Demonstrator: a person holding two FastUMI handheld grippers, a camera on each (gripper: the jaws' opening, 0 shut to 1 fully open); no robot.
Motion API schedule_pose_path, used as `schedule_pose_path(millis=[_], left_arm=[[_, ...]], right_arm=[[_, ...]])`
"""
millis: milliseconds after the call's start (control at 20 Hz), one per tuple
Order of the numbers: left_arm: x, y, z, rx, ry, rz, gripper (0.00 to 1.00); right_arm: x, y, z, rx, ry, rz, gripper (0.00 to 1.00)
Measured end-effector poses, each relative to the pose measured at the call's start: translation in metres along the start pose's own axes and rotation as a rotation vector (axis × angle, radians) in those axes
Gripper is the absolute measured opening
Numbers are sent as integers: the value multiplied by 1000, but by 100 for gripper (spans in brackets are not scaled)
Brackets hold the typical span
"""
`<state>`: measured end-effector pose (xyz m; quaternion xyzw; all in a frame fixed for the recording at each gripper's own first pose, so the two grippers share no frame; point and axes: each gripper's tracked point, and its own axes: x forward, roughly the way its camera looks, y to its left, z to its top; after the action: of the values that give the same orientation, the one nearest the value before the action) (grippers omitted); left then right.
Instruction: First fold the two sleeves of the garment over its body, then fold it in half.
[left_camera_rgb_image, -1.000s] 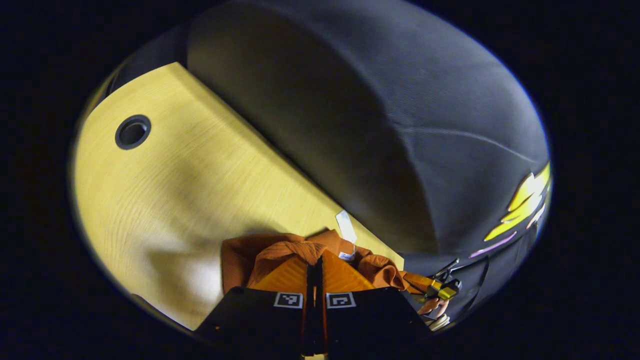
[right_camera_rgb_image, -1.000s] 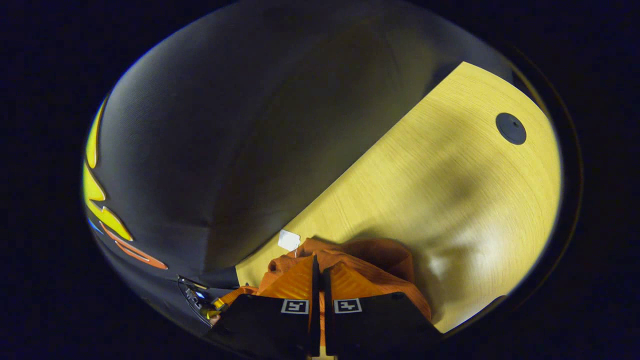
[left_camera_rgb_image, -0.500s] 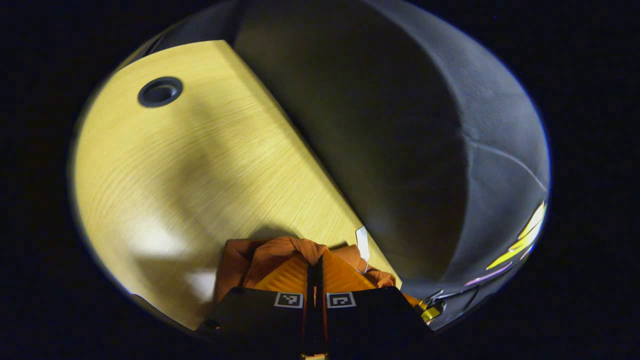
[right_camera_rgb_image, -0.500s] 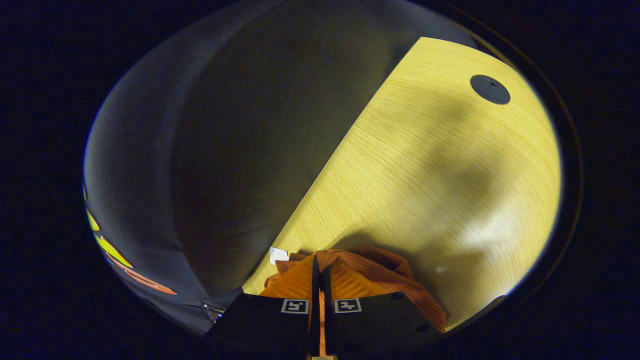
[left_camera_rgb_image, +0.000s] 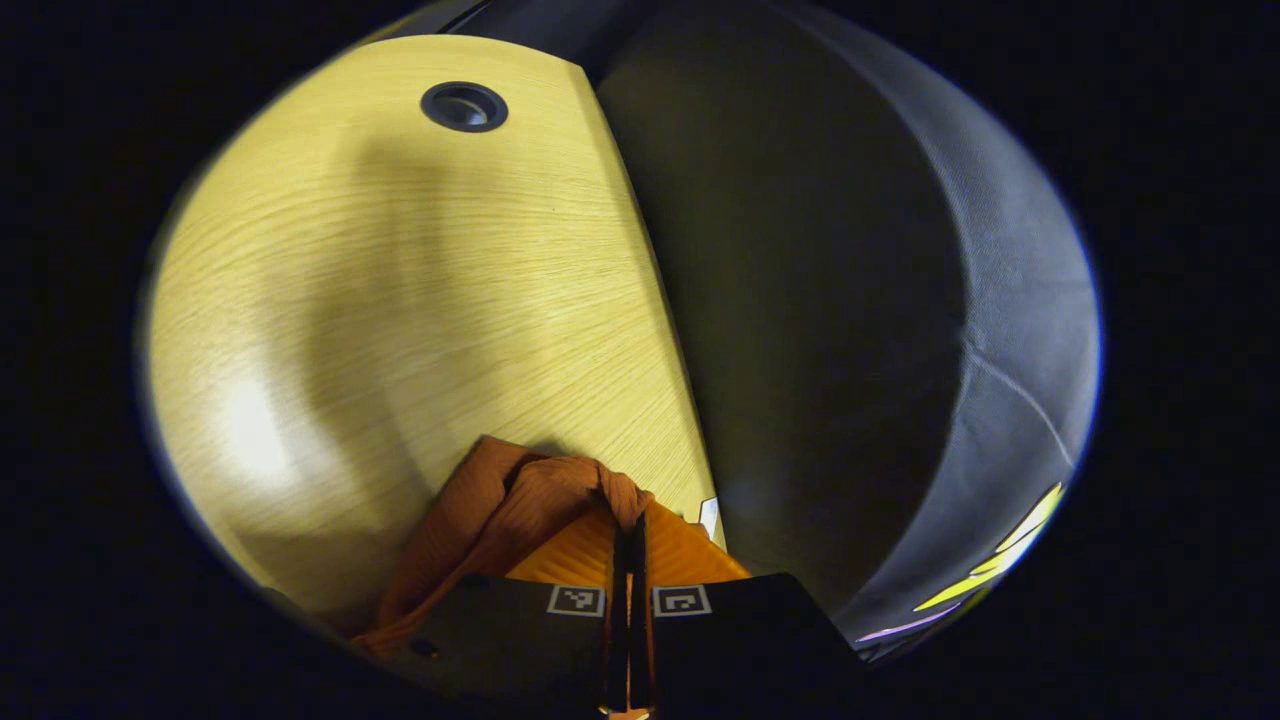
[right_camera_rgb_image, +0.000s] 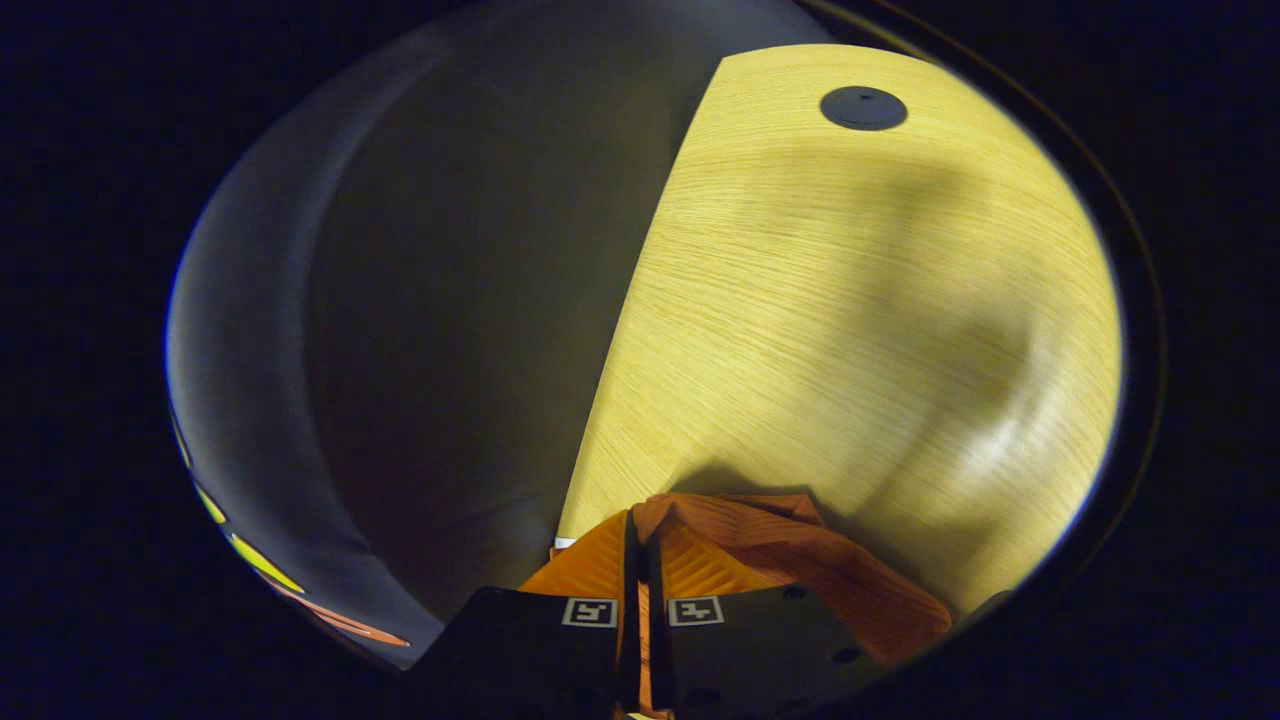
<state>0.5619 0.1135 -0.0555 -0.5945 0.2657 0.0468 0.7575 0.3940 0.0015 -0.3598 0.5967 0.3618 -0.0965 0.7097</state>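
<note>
**Orange ribbed garment, gripped at both ends**

Bunched orange knit garment (left_camera_rgb_image: 520, 500), at 6 o'clock over wooden table (left_camera_rgb_image: 400, 300). Clamped in left gripper (left_camera_rgb_image: 628, 520), fingers pressed together on fabric; likewise in right gripper (right_camera_rgb_image: 637, 525). White tag (left_camera_rgb_image: 709, 516) at 5 o'clock, partly hidden. Garment's lower part cut off behind gripper bodies. Dark round grommet (left_camera_rgb_image: 464, 105) at 11 o'clock.

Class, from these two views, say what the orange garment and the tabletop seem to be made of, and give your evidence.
Orange garment: likely a soft ribbed knit, matte; fine parallel ribs show and it bunches in loose folds.
Tabletop: pale wood or wood-look laminate, smooth with a slight sheen; straight grain lines and a bright glare patch. Which of the two is unclear.
</note>
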Motion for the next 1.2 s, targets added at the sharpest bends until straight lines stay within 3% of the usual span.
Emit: schedule_pose_path(millis=[500,700,750,800,850,900,950,1000,1100,1150,1200], left_arm=[[-8,14,-7,-200,-110,-64,7],[-24,21,-8,-201,-119,-73,8],[-29,23,-8,-205,-129,-78,11],[-35,24,-6,-212,-142,-85,13],[-42,25,-5,-218,-153,-99,22],[-48,25,-5,-227,-159,-115,27],[-56,26,-5,-228,-160,-124,38],[-63,27,-6,-229,-162,-137,43],[-80,27,-5,-228,-174,-163,58],[-89,28,-6,-223,-179,-173,84],[-99,27,2,-220,-181,-180,88]], right_arm=[[6,-1,-1,136,-120,42,7],[1,2,3,157,-130,61,7],[3,3,2,163,-133,61,14],[3,2,1,170,-134,55,14],[3,3,1,182,-135,61,15],[3,4,0,193,-134,63,25],[2,5,1,201,-136,67,18],[1,6,3,205,-138,71,45],[-1,10,7,214,-146,81,51],[-3,12,10,217,-151,89,60],[-5,15,9,222,-149,91,70]])
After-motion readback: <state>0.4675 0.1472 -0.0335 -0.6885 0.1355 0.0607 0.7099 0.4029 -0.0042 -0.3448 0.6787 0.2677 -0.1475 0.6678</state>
